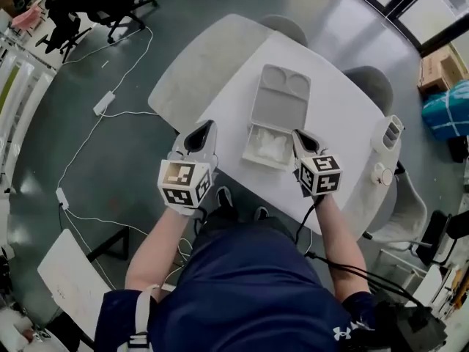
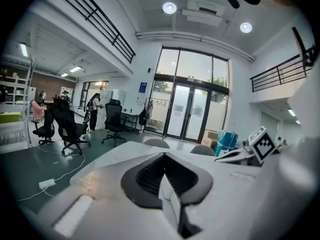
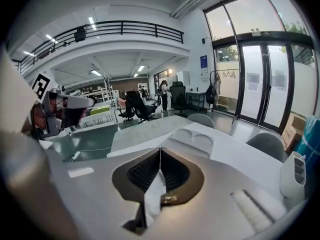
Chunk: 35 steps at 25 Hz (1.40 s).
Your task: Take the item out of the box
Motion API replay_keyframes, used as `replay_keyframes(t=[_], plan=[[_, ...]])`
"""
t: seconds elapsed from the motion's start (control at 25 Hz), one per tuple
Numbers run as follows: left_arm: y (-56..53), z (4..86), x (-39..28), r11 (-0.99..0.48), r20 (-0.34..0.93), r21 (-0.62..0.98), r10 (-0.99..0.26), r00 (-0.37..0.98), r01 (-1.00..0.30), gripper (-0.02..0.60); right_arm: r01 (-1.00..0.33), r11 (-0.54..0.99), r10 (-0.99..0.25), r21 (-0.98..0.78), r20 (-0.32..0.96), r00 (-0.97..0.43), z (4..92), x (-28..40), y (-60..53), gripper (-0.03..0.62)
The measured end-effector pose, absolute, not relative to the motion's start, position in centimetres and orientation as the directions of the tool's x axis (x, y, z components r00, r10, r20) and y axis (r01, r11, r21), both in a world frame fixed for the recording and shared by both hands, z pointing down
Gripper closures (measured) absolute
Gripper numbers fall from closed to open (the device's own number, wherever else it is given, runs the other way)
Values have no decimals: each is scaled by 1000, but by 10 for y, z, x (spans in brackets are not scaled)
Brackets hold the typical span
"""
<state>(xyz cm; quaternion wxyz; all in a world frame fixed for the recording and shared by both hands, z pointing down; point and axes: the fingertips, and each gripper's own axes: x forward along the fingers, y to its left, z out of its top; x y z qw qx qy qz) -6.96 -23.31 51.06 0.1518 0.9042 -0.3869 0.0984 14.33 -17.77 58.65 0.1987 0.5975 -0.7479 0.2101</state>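
An open white box (image 1: 268, 134) lies on the white table (image 1: 333, 105), its moulded lid (image 1: 281, 94) folded back away from me. Inside the base sits a white item in crinkled wrapping (image 1: 267, 147). My left gripper (image 1: 206, 128) hovers at the table's near left edge, left of the box, jaws together and empty. My right gripper (image 1: 298, 135) sits just right of the box's base, also shut with nothing in it. In the right gripper view the lid (image 3: 193, 141) shows beyond the closed jaws of the right gripper (image 3: 160, 153). In its own view the left gripper (image 2: 164, 156) is shut.
A second grey table (image 1: 201, 61) adjoins at the left. Grey chairs (image 1: 374, 86) stand behind the table. A white appliance (image 1: 388, 134) sits at the table's right edge. Cables and a power strip (image 1: 103, 103) lie on the floor at left.
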Motion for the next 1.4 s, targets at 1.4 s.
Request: replay_keyframes(t=[1.4], plan=[[-185, 655, -87, -546, 588, 220, -587, 557, -808, 580, -634, 760, -256, 145, 963, -86, 785, 111, -164, 589]])
